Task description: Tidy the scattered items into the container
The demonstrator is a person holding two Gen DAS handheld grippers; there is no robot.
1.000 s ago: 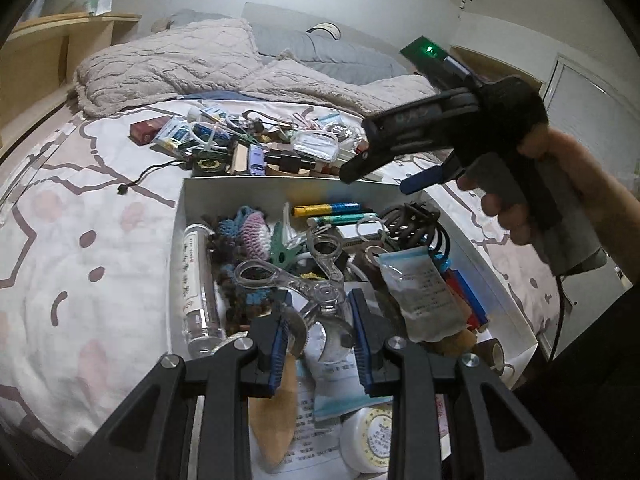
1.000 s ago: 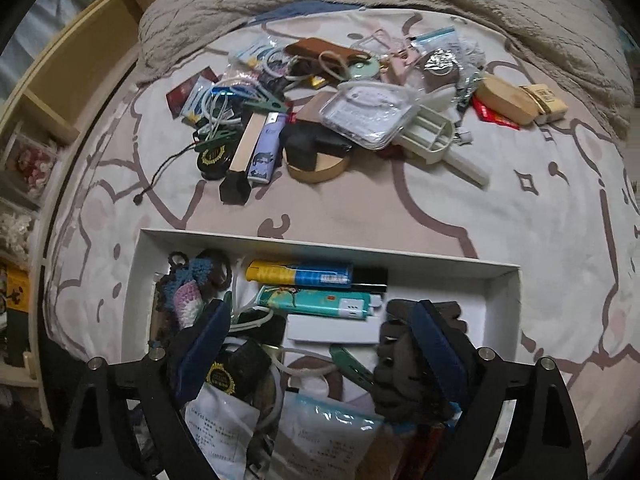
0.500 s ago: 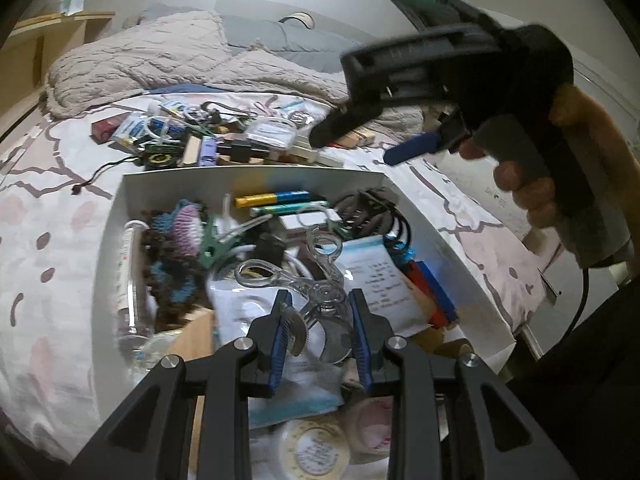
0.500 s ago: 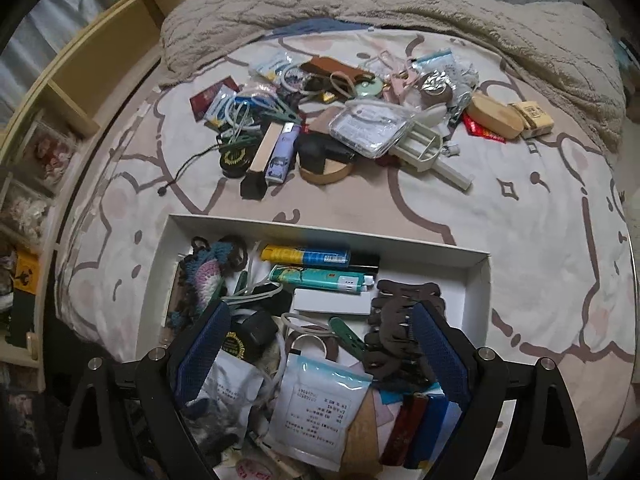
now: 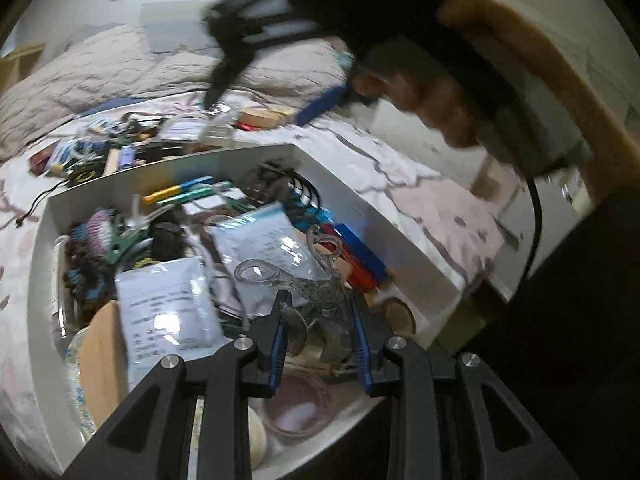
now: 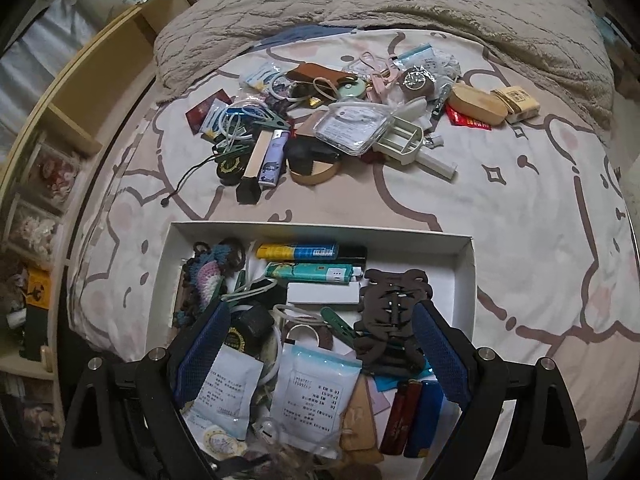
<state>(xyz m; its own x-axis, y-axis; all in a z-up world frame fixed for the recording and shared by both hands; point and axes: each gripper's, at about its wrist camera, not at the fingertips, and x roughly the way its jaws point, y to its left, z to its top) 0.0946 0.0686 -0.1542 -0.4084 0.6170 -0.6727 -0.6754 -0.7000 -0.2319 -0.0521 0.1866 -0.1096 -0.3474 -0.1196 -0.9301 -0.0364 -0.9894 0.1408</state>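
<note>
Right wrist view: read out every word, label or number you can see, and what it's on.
No text is legible.
White printed sachets in the white cardboard box: print too small.
Yellow-and-blue lighter: lettering blurred.
Teal lighter: label too small.
Red foil packet: gold print too small.
Black round tin: gold emblem unreadable.

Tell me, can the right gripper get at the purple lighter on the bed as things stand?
Probably yes: the right gripper is open and empty, and the purple lighter lies uncovered beyond the white box.

A patterned bedsheet (image 6: 520, 240) carries a white box (image 6: 466, 280), scattered clutter (image 6: 340, 128) and a blanket (image 6: 280, 4).
</note>
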